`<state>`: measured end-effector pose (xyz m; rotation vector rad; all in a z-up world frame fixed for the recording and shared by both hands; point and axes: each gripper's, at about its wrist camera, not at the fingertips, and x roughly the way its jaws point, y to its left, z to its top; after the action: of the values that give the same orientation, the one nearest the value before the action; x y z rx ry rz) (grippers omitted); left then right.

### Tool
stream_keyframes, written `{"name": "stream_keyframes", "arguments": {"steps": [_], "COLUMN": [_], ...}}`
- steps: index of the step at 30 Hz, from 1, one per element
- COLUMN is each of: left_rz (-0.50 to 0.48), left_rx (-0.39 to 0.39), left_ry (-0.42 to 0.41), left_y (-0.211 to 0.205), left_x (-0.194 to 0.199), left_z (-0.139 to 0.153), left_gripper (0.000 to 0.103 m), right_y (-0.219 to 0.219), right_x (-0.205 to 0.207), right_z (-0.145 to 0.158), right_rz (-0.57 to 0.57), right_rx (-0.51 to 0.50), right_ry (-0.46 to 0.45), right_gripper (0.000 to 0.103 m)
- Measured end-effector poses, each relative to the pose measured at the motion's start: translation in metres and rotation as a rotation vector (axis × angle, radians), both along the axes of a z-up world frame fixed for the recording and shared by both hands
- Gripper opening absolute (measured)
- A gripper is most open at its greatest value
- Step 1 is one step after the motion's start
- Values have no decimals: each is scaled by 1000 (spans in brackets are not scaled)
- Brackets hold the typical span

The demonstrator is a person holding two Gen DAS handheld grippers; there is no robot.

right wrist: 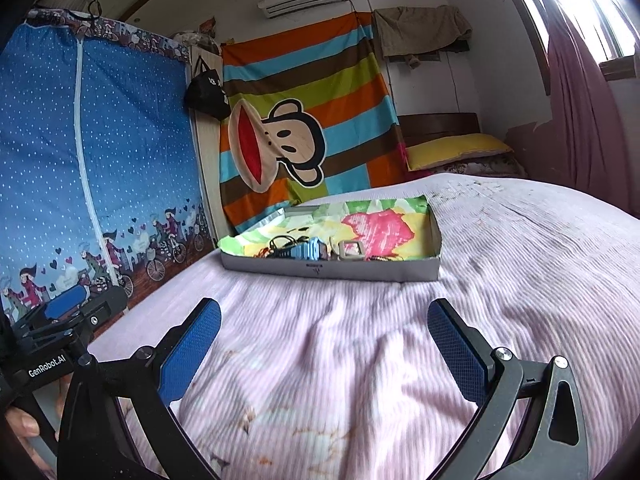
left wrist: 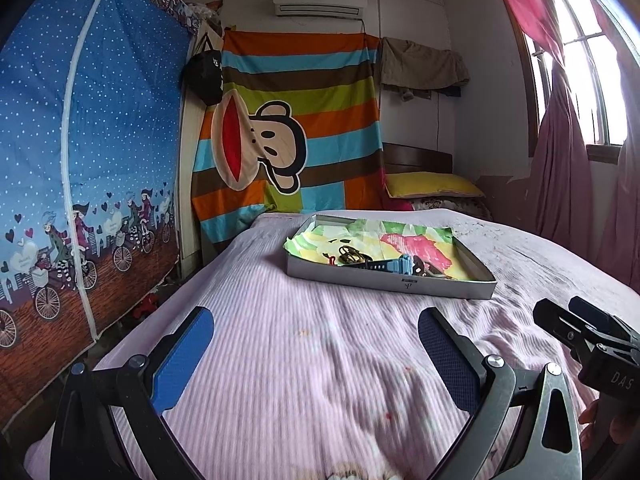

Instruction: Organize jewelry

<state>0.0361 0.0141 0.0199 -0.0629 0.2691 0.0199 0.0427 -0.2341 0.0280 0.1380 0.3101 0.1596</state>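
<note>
Jewelry tray (left wrist: 440,286) on pink bedspread (left wrist: 300,360) – blue watch (left wrist: 394,263) and tangled pieces inside. Left gripper (left wrist: 316,354) and right gripper (right wrist: 324,350) level, short of it – jaws spread wide, empty

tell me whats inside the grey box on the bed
The grey box holds a colourful crumpled sheet as lining, a blue watch, dark cords and a square buckle-like piece. The box's near wall hides the lowest items.
</note>
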Motion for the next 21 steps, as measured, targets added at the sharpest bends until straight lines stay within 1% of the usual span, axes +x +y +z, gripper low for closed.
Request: {"name": "stream_keyframes", "arguments": {"steps": [8,14,21], "left_rz": [18,43,51], "left_rx": [-39,12,12], "left_ry": [25,23,21], "left_y": [8,8,8], "left_x": [-10,-14,-13], "left_z": [-16,-28,-33], "left_gripper": [103,103,103], "right_y": [8,10,10], "right_x": [-7,-9,-7], "right_z": [-14,-14,-18], "right_rz": [-11,-48,-66], "right_rx": [-24,-65,-82], "right_ry": [-8,-31,-3], "right_gripper": [101,101,101]}}
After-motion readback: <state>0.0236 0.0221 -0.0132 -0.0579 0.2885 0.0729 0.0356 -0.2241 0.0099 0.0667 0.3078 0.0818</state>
